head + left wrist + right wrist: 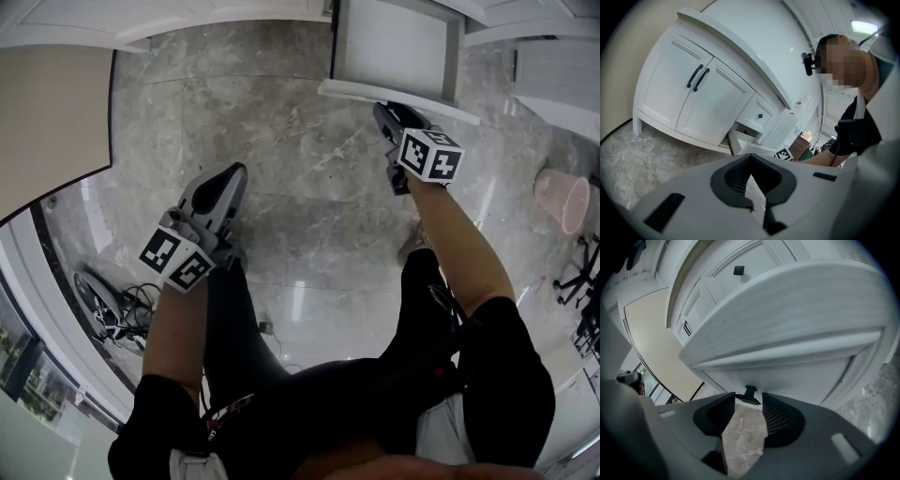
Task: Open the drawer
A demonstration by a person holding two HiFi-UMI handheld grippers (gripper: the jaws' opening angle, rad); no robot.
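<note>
The white drawer [397, 45] stands pulled out of the cabinet, its front panel [384, 97] facing me. My right gripper [395, 120] is right at that front. In the right gripper view the drawer's small black knob [750, 393] sits between the tips of the right gripper [749, 401], whose jaws stand apart and do not press on it. My left gripper [229, 176] hangs low at the left over the marble floor, away from the cabinet, shut and holding nothing. The left gripper [750, 160] looks toward the cabinet [693, 96] and the pulled-out drawer [746, 142].
A second drawer with a black knob [738, 270] stays closed above. Double doors with black handles [697, 77] are to the cabinet's left. A pink bin [561, 198] stands on the floor at the right, cables [111, 314] lie at the left. My legs fill the lower middle.
</note>
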